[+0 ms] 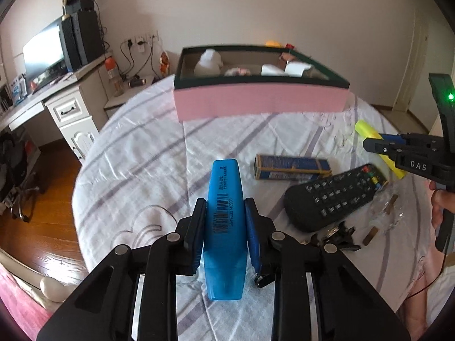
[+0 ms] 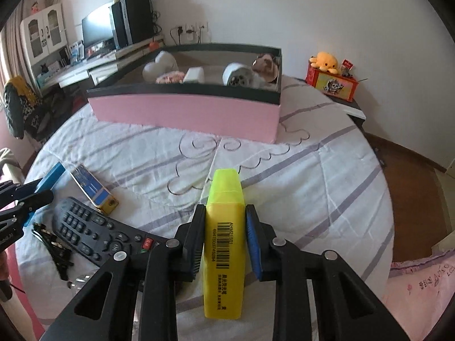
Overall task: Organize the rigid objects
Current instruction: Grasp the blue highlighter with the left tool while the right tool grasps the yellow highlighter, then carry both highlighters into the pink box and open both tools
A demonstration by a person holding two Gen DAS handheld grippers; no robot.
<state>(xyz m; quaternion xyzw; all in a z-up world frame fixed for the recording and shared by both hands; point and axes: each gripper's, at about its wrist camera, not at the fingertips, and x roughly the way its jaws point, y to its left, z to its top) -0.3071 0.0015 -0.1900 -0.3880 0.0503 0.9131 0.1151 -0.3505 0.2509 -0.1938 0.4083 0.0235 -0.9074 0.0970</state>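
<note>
Highlighters clamped: left gripper (image 1: pixel 226 221) on blue one (image 1: pixel 225 227), right gripper (image 2: pixel 224 233) on yellow (image 2: pixel 223 244). Carry both level over box (image 2: pixel 184 110) rim, then release inside, clear of contents.

A bed (image 2: pixel 327 176) under a white quilted cover with lilac stripes carries everything; the long pink cardboard box with a dark green rim (image 2: pixel 184 113) sits at its far side; nearer than the box lie a small blue-and-gold carton (image 2: pixel 93 189), a black remote control (image 2: pixel 93 231), and beside the remote a black clip (image 2: pixel 58 251).
</note>
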